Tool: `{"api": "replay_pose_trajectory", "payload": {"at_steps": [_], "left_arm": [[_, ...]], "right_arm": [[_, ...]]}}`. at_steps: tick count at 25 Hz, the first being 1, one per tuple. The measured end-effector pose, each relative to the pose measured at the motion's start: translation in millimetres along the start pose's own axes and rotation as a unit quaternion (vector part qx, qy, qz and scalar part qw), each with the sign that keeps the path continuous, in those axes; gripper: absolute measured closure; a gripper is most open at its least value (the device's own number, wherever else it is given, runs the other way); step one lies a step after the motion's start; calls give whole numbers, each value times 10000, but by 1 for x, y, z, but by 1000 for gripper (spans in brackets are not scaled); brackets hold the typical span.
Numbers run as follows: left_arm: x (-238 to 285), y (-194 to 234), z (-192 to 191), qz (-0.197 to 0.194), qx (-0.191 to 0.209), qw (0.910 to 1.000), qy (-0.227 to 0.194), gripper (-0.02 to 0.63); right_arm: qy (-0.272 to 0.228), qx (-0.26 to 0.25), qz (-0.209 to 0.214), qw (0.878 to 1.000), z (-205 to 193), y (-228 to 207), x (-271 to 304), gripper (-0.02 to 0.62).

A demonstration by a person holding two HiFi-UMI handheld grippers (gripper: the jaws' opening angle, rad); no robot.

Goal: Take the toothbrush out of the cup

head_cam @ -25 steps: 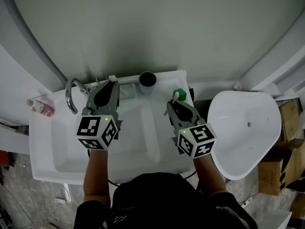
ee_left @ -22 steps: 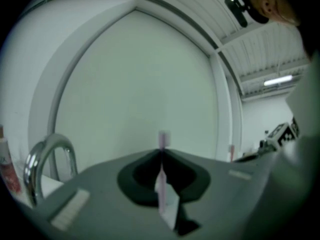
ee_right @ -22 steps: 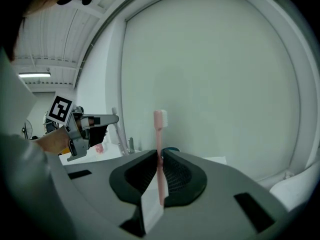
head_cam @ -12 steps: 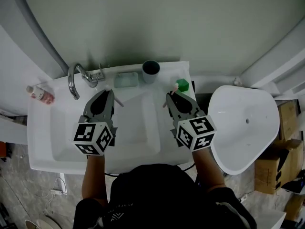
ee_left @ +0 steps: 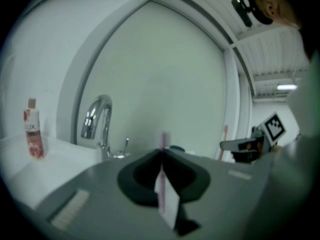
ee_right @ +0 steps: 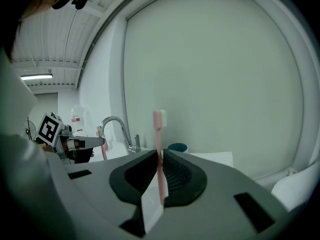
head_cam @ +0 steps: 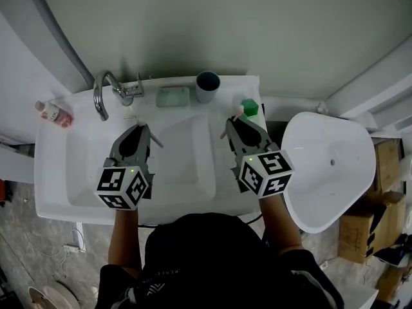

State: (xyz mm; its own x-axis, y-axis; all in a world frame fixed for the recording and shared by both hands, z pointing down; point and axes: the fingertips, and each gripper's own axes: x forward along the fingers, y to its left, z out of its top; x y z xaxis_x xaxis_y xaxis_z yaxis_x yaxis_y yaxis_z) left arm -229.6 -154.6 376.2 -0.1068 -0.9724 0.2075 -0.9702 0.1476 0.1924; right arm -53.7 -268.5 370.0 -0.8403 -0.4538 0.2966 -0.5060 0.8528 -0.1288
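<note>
The dark teal cup [head_cam: 207,85] stands with nothing in it at the back rim of the white sink [head_cam: 58,172]; it also peeps over the jaws in the left gripper view [ee_left: 176,148] and the right gripper view [ee_right: 177,147]. My left gripper [head_cam: 143,131] [ee_left: 161,151] is over the basin, shut on a thin pale-purple toothbrush [ee_left: 161,139] whose handle sticks out to the right [head_cam: 156,141]. My right gripper [head_cam: 233,122] [ee_right: 160,154] is shut on a pink toothbrush [ee_right: 159,129], held upright with its bristle head [head_cam: 238,110] on top.
A chrome faucet [head_cam: 103,95] and a pale soap dish [head_cam: 172,96] sit on the back ledge. There is a small bottle [head_cam: 55,114] at the sink's left corner and a green object [head_cam: 250,107] at its right corner. A white toilet-like bowl [head_cam: 328,166] stands to the right.
My left gripper has drawn back from the faucet and sunk over the basin, still holding its toothbrush. The right gripper has stayed where it was.
</note>
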Motion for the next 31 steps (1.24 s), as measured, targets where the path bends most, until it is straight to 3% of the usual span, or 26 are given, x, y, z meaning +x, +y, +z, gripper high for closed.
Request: {"api": "replay_pose_trajectory", "payload": {"at_steps": [9, 15, 23, 31], "left_arm": [[-8, 4, -2, 119, -126, 9998, -57, 588], [-7, 3, -1, 76, -150, 9998, -59, 588], [-4, 0, -1, 26, -126, 9999, -44, 588], [-4, 1, -2, 46, -113, 9999, 11, 588]], "right_arm": [[70, 99, 156, 9998, -5, 6, 4, 561], [98, 626, 444, 9970, -8, 13, 7, 561], [128, 599, 437, 9972, -10, 14, 8, 561], [220, 261, 454, 9984, -12, 21, 10, 561]]}}
